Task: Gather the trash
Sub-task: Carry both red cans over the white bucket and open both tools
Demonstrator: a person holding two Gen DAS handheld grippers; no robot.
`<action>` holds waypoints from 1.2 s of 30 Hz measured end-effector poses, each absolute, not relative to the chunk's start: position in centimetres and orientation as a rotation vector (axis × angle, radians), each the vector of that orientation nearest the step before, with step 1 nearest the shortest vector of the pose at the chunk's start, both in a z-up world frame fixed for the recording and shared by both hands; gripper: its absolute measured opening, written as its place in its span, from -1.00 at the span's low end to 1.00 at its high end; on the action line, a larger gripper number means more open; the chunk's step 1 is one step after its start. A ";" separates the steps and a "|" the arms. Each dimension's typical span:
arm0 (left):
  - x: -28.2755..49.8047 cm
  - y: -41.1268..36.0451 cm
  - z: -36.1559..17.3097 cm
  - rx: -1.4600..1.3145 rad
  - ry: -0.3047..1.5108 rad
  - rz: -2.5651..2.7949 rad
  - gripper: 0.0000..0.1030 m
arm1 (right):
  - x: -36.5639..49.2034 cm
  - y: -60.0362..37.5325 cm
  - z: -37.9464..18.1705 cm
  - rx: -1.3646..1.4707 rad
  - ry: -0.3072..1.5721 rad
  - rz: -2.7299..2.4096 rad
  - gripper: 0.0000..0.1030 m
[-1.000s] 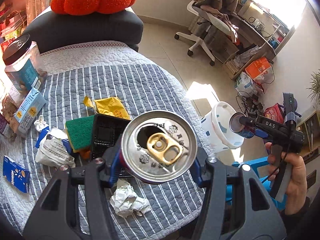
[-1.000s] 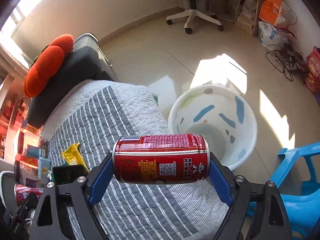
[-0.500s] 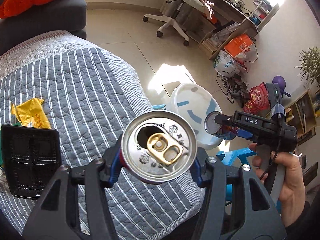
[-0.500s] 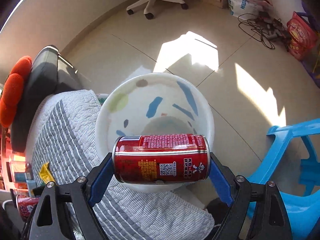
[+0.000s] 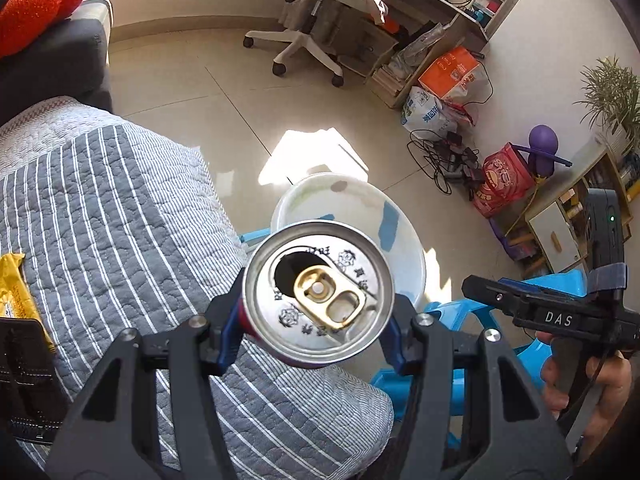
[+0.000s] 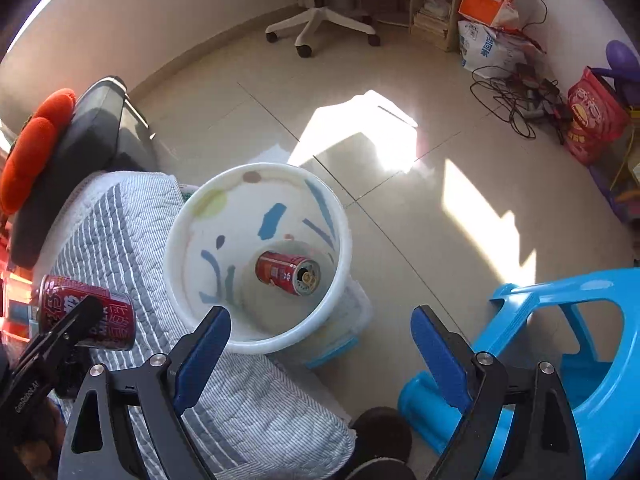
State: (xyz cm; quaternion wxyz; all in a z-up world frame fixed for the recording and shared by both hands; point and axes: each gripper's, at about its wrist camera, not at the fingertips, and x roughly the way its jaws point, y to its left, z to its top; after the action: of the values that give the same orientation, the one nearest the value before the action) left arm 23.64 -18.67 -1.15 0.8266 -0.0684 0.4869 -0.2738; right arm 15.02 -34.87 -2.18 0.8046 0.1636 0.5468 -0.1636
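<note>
Now – red can in bin, R gripper agape

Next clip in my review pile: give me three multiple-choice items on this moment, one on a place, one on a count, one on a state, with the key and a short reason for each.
1. Where is the can that has been let go?
A. on the blue stool
B. lying at the bottom of the white bin
C. on the striped quilt

2. How many red cans appear in the right wrist view?
A. one
B. two
C. three

3. What state is the right claw in?
A. open and empty
B. shut on a can
C. shut on a wrapper

Key: 1 B, the dropped can lies on its side inside the white bin. 2 B, that one plus the held can in the left claw. 3 A, the right claw has its blue pads spread apart with nothing between them.
</note>
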 end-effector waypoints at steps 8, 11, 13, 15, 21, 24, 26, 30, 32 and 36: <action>24.9 -22.0 -2.5 -0.097 1.010 -0.592 0.13 | 13.2 -37.1 -1.4 0.378 1.144 -0.392 0.80; 25.1 -22.3 -3.2 -0.094 1.004 -0.591 0.14 | 12.9 -37.4 -1.3 0.377 1.140 -0.408 0.80; 25.0 -22.2 -3.1 -0.102 1.000 -0.577 0.34 | 12.8 -37.5 -1.3 0.377 1.139 -0.416 0.80; 24.8 -21.9 -2.6 -0.088 0.986 -0.563 0.59 | 12.6 -37.6 -1.2 0.378 1.136 -0.419 0.80; 23.4 -20.0 -0.9 0.021 0.966 -0.535 0.72 | 12.4 -37.2 -1.0 0.367 1.128 -0.424 0.80; 22.8 -18.4 -0.2 0.031 0.958 -0.521 0.73 | 12.3 -36.8 -0.7 0.365 1.123 -0.420 0.80; 22.5 -17.2 0.3 0.029 0.958 -0.505 0.74 | 12.3 -36.4 -0.5 0.366 1.119 -0.414 0.80; 21.6 -14.2 0.7 0.039 0.975 -0.434 0.96 | 12.1 -35.4 -0.3 0.359 1.119 -0.398 0.80; 21.1 -12.4 0.8 0.048 0.989 -0.402 0.97 | 12.1 -34.9 -0.3 0.348 1.120 -0.392 0.80; 20.2 -8.8 0.9 0.036 1.020 -0.337 0.97 | 12.2 -33.9 0.0 0.327 1.116 -0.378 0.80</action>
State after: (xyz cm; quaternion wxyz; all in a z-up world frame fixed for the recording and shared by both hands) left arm 20.23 -8.77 0.88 0.8590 0.0172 0.4858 -0.1606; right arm 12.25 -33.85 0.00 0.8187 0.1537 0.5241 -0.1776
